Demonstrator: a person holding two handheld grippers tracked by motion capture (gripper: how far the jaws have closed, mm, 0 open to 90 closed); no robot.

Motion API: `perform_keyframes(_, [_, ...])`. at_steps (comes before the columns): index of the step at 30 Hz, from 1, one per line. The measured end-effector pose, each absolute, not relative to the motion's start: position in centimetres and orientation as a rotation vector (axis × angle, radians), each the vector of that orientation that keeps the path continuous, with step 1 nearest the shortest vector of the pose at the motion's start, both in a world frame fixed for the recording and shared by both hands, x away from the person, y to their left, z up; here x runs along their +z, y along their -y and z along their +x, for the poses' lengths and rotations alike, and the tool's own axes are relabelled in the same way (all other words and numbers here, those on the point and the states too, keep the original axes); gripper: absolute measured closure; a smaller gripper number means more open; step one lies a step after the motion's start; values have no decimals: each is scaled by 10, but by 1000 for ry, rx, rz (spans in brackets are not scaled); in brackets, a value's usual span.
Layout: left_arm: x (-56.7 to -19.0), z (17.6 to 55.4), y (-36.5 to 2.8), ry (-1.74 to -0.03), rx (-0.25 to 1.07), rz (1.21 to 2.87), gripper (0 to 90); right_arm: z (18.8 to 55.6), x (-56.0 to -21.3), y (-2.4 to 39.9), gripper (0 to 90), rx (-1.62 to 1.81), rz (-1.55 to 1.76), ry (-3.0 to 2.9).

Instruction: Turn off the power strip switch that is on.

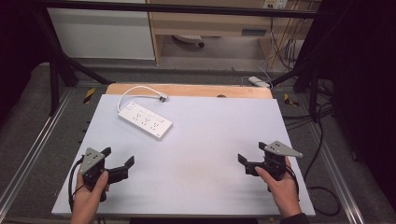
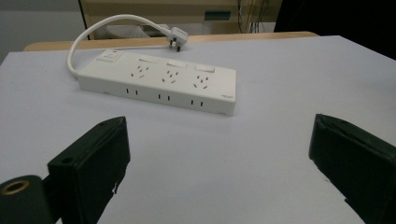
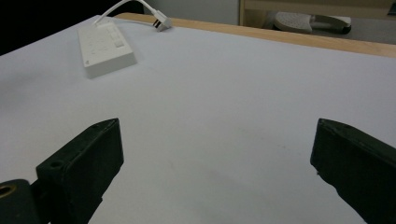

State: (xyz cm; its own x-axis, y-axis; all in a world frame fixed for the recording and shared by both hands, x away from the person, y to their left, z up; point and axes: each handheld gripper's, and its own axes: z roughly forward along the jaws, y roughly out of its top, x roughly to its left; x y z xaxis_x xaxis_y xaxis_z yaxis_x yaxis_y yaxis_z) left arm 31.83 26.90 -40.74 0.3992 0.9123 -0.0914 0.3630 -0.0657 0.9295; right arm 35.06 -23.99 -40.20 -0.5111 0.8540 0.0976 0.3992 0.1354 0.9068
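Observation:
A white power strip [image 1: 145, 120] lies flat on the pale tabletop [image 1: 201, 140], toward the far left, its short cable looping back to a plug [image 1: 162, 97]. My left gripper [image 1: 118, 157] rests near the front left corner, open and holding nothing; in the left gripper view the power strip [image 2: 159, 81] and its plug [image 2: 177, 35] lie ahead of the wide-apart jaws. My right gripper [image 1: 251, 152] sits near the front right, also open and empty. From the right gripper view the power strip [image 3: 104, 47] appears far off at the upper left.
A wooden strip [image 1: 187, 89] borders the table's far side. Metal frame rails [image 1: 28, 154] run along both sides. Loose cables [image 1: 322, 196] lie on the floor at the right, and a white adapter [image 1: 258, 81] sits beyond the far edge.

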Motion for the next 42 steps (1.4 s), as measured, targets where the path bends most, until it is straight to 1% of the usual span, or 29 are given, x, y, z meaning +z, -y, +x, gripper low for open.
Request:
perform_keyframes(7, [-407, 318, -272, -1153, 672, 1635, 52, 364, -389, 219, 25, 1355, 1162, -2037])
perform_keyframes(18, [-408, 319, -285, -1179, 677, 1620, 51, 389, -367, 179, 48, 1368, 1106, -2099])
perform_keyframes(23, [-411, 316, -286, -1170, 659, 1647, 50, 403, -358, 155, 55, 1365, 1053, -2132])
perform_keyframes(35, [-410, 315, -283, -1167, 655, 1659, 50, 433, -346, 115, 86, 1394, 1034, -2156])
perform_keyframes(42, [-412, 318, -283, -1173, 651, 1661, 51, 444, -346, 102, 118, 1398, 1044, -2140])
